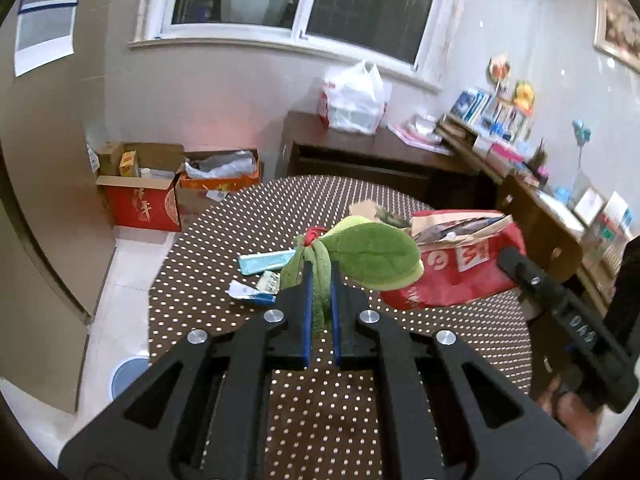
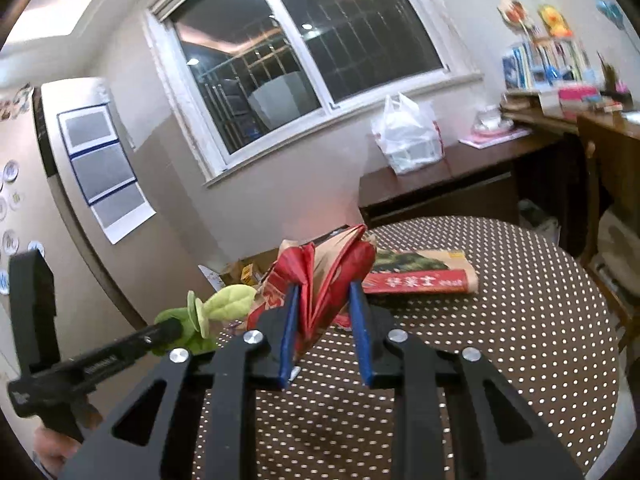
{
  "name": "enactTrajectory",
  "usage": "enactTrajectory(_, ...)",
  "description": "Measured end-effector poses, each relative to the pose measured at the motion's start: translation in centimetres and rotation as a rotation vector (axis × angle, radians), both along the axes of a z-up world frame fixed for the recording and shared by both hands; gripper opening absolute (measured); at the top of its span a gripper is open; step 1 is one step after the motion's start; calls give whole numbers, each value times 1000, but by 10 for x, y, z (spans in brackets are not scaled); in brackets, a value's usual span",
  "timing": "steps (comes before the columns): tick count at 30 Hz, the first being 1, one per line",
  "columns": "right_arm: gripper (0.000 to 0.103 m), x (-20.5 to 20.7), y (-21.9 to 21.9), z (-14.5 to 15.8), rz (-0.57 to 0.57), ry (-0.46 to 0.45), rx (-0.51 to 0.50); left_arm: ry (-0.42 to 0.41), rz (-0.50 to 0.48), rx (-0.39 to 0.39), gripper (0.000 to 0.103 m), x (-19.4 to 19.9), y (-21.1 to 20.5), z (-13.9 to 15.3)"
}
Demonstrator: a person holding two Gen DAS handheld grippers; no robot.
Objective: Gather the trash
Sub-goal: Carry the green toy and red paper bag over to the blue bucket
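My left gripper (image 1: pixel 320 268) is shut on the stalk of a green leaf-shaped plush (image 1: pixel 372 256) and holds it above the dotted round table (image 1: pixel 320 392). The leaf hangs just left of a red paper bag (image 1: pixel 452 276) stuffed with brown paper. My right gripper (image 2: pixel 324 288) is shut on the bag's (image 2: pixel 332 268) gathered top edge. The right wrist view shows the left gripper (image 2: pixel 168 330) with the leaf (image 2: pixel 230 300) at the bag's left side. On the table behind the leaf lie a light blue wrapper (image 1: pixel 264 262) and a crumpled white wrapper (image 1: pixel 250 292).
A flat paper package with a red strip (image 2: pixel 420 276) lies on the table behind the bag. Open cardboard boxes (image 1: pixel 140 196) stand on the floor by the wall. A white plastic bag (image 1: pixel 354 100) sits on a dark sideboard. A blue round bin (image 1: pixel 128 376) is on the floor left of the table.
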State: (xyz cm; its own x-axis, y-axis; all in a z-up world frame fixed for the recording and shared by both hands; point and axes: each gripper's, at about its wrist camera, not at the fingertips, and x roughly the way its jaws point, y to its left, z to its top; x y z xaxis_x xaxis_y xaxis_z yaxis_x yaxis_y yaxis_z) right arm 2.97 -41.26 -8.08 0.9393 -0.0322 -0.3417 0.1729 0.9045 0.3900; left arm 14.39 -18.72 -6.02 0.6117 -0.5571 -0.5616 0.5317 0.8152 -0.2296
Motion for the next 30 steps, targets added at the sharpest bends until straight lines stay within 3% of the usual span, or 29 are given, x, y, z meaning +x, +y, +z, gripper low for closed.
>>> enactTrajectory(8, 25, 7, 60, 30, 85, -43, -60, -48, 86, -77, 7, -15, 68, 22)
enactTrajectory(16, 25, 38, 144, 31, 244, -26, -79, -63, 260, -110, 7, -18, 172, 24)
enactTrajectory(30, 25, 118, 304, -22, 507, 107, -126, 80, 514, -107, 7, 4, 307, -41)
